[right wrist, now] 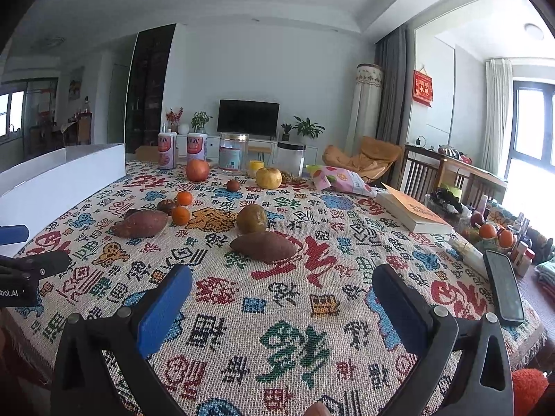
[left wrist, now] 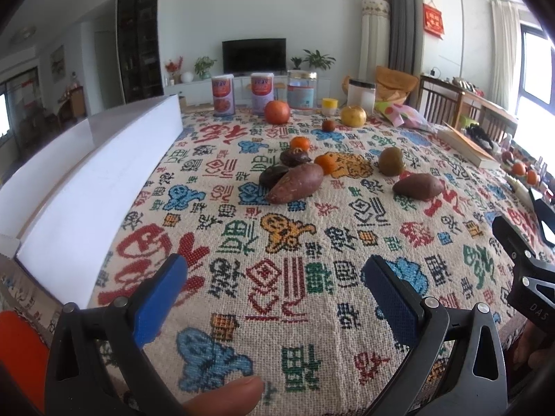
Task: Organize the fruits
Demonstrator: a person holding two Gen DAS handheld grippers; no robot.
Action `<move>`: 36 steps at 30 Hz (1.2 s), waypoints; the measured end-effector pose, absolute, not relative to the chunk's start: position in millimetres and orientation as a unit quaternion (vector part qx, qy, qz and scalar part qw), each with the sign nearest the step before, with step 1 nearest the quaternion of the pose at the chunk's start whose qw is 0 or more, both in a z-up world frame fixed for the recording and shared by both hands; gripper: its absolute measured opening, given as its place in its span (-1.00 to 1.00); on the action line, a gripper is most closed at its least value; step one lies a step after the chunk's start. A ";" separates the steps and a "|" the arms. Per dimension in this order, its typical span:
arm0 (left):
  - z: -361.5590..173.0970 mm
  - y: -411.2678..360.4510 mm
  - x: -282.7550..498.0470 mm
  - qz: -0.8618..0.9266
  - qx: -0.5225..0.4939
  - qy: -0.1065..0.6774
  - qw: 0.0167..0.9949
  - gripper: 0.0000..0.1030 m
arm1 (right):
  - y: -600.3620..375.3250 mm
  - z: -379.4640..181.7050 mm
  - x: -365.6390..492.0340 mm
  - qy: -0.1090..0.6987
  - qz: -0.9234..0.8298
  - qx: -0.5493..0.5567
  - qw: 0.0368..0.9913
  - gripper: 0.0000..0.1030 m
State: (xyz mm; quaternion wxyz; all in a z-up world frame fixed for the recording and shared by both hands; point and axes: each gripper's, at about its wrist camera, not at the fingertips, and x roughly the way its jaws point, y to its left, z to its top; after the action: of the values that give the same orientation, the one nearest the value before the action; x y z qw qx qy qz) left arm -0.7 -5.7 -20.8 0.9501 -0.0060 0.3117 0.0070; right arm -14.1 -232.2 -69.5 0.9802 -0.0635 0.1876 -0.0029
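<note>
Loosely scattered fruits [right wrist: 197, 170] on patterned cloth [right wrist: 277, 339]; both grippers' fingers [left wrist: 159, 298] [right wrist: 163, 308] spread, empty

Fruits [right wrist: 197, 170] scattered — loose on tablecloth [right wrist: 277, 312].

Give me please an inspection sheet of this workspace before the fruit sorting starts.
Surface: patterned cloth covers the table.
Job's things: two sweet potatoes, two tangerines, apple, pear, green fruit lie loose; white box at left.
Clutter: cans, jars, snack bag, book, phone.
Grippers: left gripper and right gripper open, empty.
Cables: nothing seen.
Surroundings: TV, plants, chair.
</note>
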 end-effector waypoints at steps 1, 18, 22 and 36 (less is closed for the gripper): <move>-20.0 -5.7 -1.2 0.007 -0.006 0.309 0.951 0.99 | -231.3 -69.7 -14.7 0.188 -0.001 -0.065 0.980 1.00; -20.8 -5.0 -1.4 0.013 -0.006 0.307 0.952 0.99 | -225.2 -72.8 -15.8 0.191 0.005 -0.075 0.979 1.00; -21.3 -6.7 -1.8 0.012 -0.002 0.304 0.953 0.99 | -222.9 -73.7 -16.6 0.189 0.009 -0.080 0.979 1.00; -23.1 -10.2 -2.7 0.011 0.003 0.304 0.953 0.99 | -222.6 -74.9 -15.6 0.190 0.011 -0.079 0.979 1.00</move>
State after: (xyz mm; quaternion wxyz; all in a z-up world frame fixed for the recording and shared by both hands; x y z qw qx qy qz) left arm -2.7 -10.2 -23.1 0.9527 0.0029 0.3038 0.0114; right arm -15.6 -222.6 -74.9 0.9785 -0.0787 0.1901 0.0114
